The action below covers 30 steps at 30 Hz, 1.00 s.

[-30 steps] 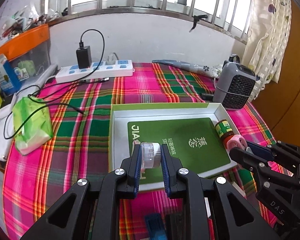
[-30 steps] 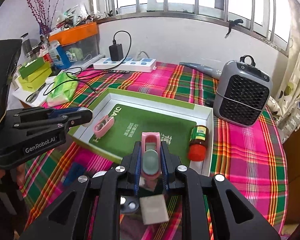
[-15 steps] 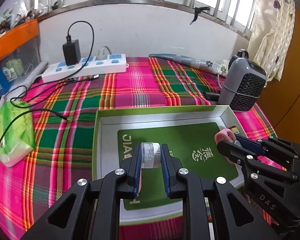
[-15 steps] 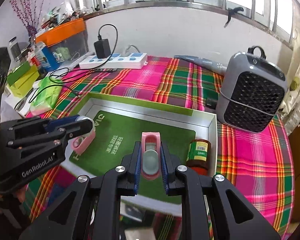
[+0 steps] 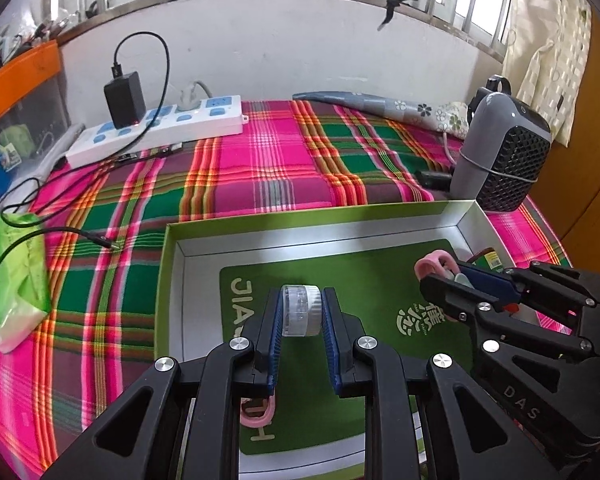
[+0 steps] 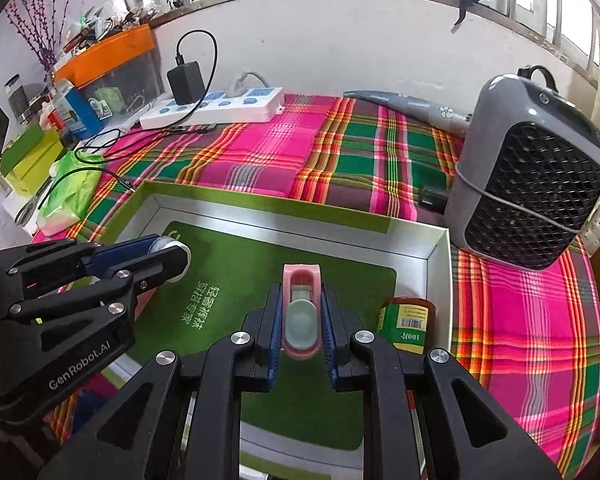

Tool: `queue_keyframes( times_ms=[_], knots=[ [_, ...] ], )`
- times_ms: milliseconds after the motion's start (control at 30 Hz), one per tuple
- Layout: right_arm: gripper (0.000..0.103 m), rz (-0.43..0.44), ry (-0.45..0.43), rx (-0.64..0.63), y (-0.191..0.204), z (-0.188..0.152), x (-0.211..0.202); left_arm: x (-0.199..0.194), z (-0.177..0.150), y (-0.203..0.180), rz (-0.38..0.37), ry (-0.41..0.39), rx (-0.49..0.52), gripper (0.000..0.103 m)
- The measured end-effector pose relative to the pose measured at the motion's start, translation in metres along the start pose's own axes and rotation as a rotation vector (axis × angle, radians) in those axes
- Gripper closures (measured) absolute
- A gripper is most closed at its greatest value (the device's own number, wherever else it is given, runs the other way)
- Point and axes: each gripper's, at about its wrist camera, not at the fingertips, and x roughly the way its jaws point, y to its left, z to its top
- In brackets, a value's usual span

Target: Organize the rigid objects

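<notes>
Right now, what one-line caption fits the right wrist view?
Right claw grips a pink clip over the green box; beside it, the left claw holds a small clear jar.

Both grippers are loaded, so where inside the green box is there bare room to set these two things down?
The middle of the green box, between the two grippers, is bare liner, as is the strip along its far wall. The right near corner is crowded by the brown bottle. A pink clip lies by the left near side, under the left gripper.

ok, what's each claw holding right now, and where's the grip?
Left claw: small clear round jar, pinched across its sides. Right claw: pink clip-like object, gripped on its long sides. Both over the green box.
</notes>
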Motion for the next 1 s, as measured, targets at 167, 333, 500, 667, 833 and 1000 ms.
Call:
queue_keyframes(
  times_ms=[167,333,500,667,833,1000],
  knots=[
    [0.084,0.001,0.017,-0.007,0.000,-0.001,0.006,0.005,0.000,0.000,0.011,0.011,0.010,0.085],
    [0.084,-0.003,0.024,-0.009,0.000,0.000,0.011,0.009,-0.001,0.000,0.013,0.020,0.012,0.085],
    [0.084,-0.007,0.031,-0.006,0.000,-0.001,0.015,0.013,-0.002,-0.001,0.018,0.029,0.014,0.085],
    [0.084,-0.006,0.028,-0.007,-0.002,0.000,0.016,0.015,-0.001,0.001,0.017,0.034,0.004,0.085],
    [0.084,-0.004,0.027,-0.002,-0.002,0.000,0.016,0.016,0.000,0.001,0.022,0.040,0.009,0.084],
    [0.084,-0.002,0.025,-0.001,-0.001,0.000,0.015,0.016,0.000,0.000,0.026,0.042,0.009,0.084]
  ],
)
